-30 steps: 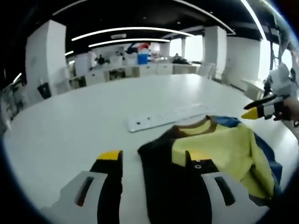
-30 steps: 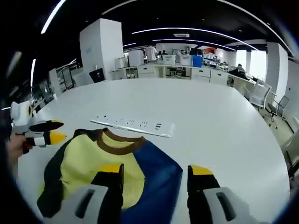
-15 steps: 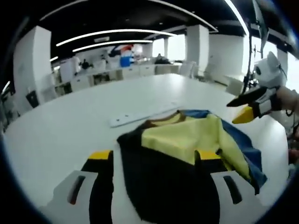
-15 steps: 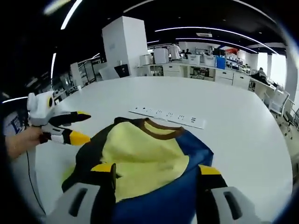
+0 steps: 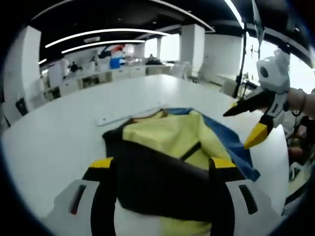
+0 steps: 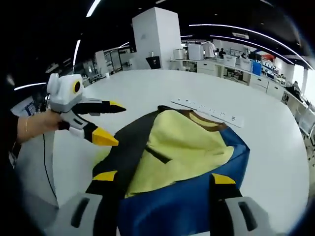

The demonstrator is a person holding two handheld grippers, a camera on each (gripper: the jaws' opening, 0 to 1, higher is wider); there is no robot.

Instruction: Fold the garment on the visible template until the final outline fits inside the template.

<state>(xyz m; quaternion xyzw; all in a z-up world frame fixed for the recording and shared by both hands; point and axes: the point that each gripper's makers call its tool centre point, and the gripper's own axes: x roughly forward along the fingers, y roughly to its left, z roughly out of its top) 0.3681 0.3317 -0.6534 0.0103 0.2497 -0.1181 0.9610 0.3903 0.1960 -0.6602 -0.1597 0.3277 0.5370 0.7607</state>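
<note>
We see left gripper (image 5: 158, 164) jaws spread wide over the garment (image 5: 172, 157), holding nothing, right gripper (image 6: 162, 178) jaws likewise wide, bare white table (image 6: 142, 91) beyond the garment's collar

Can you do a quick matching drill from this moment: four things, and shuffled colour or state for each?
Things:
1. garment's collar
2. power strip
3. left tongs
4. garment's right-hand panel

Colour or state:
A. blue
B. open, holding nothing
C. brown
D. white, lying flat beyond the garment

Pairs: 1-C, 2-D, 3-B, 4-A
</note>
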